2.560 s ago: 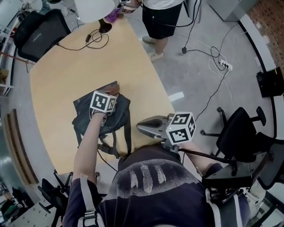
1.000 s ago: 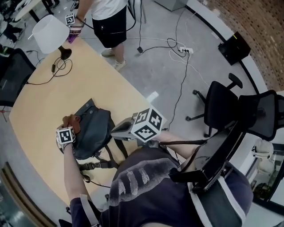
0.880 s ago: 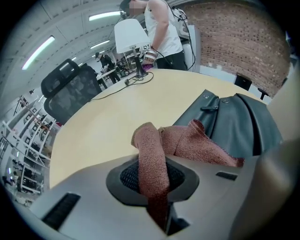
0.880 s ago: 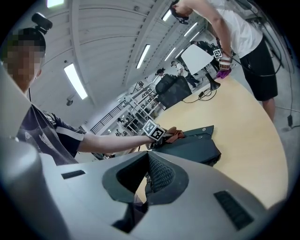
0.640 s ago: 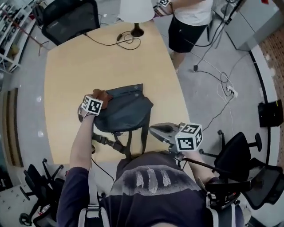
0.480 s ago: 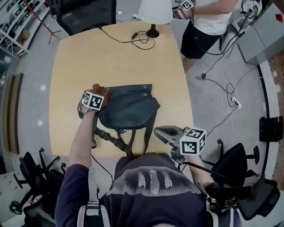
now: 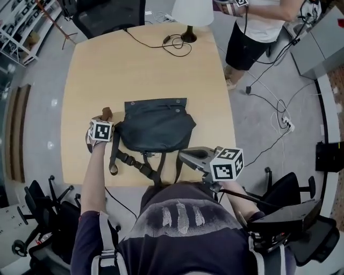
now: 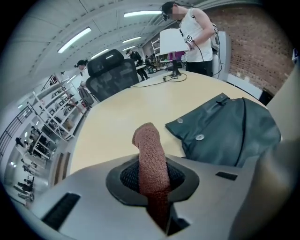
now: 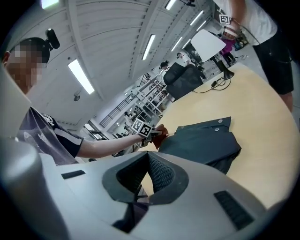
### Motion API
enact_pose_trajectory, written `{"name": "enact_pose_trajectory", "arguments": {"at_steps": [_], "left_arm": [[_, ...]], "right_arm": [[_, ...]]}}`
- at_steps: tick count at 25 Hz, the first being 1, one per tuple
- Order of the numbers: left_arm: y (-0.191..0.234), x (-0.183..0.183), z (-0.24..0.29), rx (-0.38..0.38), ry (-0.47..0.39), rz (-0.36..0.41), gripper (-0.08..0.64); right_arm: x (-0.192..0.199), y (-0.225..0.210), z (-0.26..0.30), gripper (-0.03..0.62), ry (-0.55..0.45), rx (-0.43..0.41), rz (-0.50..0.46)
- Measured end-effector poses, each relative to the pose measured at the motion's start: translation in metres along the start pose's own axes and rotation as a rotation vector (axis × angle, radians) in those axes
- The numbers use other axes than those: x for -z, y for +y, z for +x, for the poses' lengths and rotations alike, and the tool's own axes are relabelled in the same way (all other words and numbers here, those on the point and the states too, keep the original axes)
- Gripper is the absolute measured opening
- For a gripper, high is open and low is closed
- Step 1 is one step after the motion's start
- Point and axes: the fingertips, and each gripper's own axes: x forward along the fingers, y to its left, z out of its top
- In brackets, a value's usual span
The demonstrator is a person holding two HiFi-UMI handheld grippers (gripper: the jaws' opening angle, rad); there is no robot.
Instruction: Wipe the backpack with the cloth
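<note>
The dark grey-green backpack [image 7: 156,126] lies flat on the wooden table [image 7: 107,70], its straps [image 7: 142,164] trailing toward me. My left gripper [image 7: 101,119] is just off the bag's left edge, shut on a brown cloth [image 7: 107,112]. In the left gripper view the cloth [image 8: 150,159] stands up from between the jaws, and the backpack [image 8: 229,133] is to the right. My right gripper [image 7: 184,156] hovers at the table's near edge, right of the straps, shut on nothing. In the right gripper view the backpack [image 9: 201,143] lies ahead.
A white lamp [image 7: 192,11] and its black cable [image 7: 174,45] sit at the table's far end. A person [image 7: 252,27] stands by the far right corner. Black office chairs [image 7: 107,16] stand beyond the table, and another [image 7: 290,215] is to my right.
My left gripper has carried the cloth off the backpack's top and now sits just past its left edge. The right gripper has stayed at the near table edge. The head view has swung about.
</note>
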Motion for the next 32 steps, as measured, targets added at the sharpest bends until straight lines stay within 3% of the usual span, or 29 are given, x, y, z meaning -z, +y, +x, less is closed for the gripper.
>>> {"name": "enact_pose_trajectory", "arguments": {"at_steps": [3, 7, 11, 19, 25, 28, 32], "left_arm": [[-0.042, 0.003, 0.012, 0.083, 0.019, 0.014, 0.055], [-0.072, -0.009, 0.006, 0.102, 0.013, 0.030, 0.055], [-0.108, -0.039, 0.003, 0.164, 0.015, 0.034, 0.055], [-0.243, -0.109, 0.012, 0.433, 0.027, 0.143, 0.055], [-0.308, -0.141, 0.009, 0.510, 0.027, 0.192, 0.055], [-0.347, -0.162, -0.011, 0.651, -0.012, 0.157, 0.055], [-0.404, -0.204, -0.066, 0.929, -0.133, -0.017, 0.055]], "right_arm": [[-0.002, 0.005, 0.003, 0.002, 0.006, -0.010, -0.021], [0.002, 0.002, -0.013, 0.002, -0.021, -0.004, -0.001], [0.007, -0.002, -0.034, 0.002, -0.104, -0.031, 0.096], [0.011, -0.015, -0.072, 0.002, -0.158, -0.007, 0.084], [0.017, -0.022, -0.107, 0.002, -0.213, 0.014, 0.108], [0.020, -0.028, -0.117, 0.002, -0.220, 0.018, 0.120], [0.018, -0.031, -0.125, 0.002, -0.221, 0.006, 0.115]]}}
